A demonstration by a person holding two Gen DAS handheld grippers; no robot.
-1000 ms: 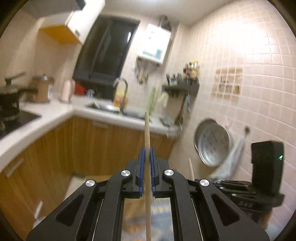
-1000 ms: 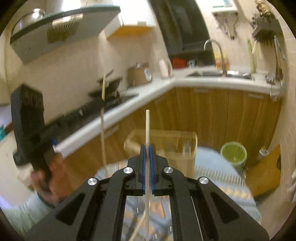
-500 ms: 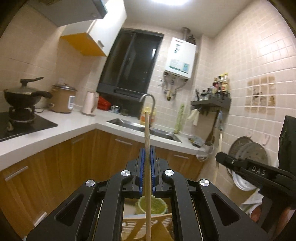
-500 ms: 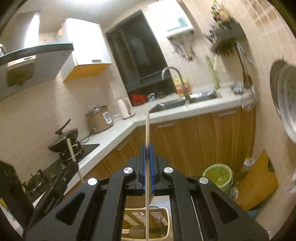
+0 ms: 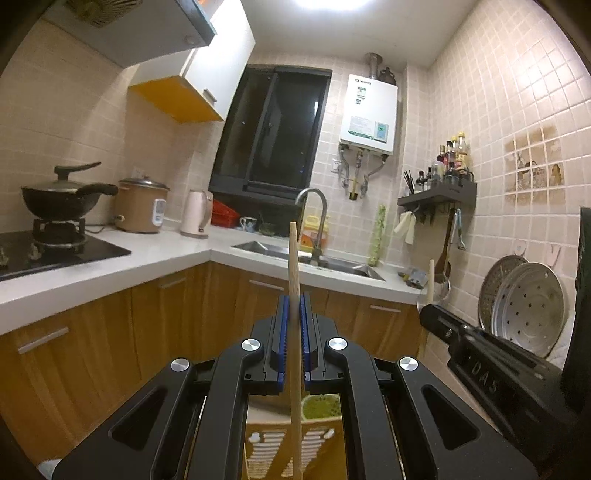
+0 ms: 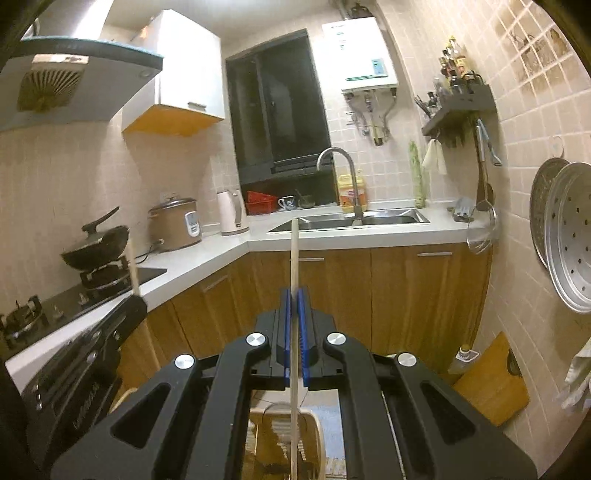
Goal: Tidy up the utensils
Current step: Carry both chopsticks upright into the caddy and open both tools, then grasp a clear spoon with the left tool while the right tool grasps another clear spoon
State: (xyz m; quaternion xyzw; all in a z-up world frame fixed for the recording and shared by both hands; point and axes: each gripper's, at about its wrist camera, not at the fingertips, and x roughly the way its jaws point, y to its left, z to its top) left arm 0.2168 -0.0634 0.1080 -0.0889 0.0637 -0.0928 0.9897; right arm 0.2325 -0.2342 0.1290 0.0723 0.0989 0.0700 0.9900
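Warm, fairly dim indoor light came from a ceiling lamp (image 5: pixel 325 4), which glared white at the left view's top edge. Both fisheye frames bowed strongly toward dark vignetted corners; focus was sharp, without motion blur.

Both grippers are pointing level out into the room, the left gripper (image 5: pixel 293 314) clamping its blue pads (image 5: pixel 283 332) tight on a wooden chopstick (image 5: pixel 294 295) and the right gripper (image 6: pixel 294 310) doing the same with a second chopstick (image 6: pixel 294 280), sitting side by side.
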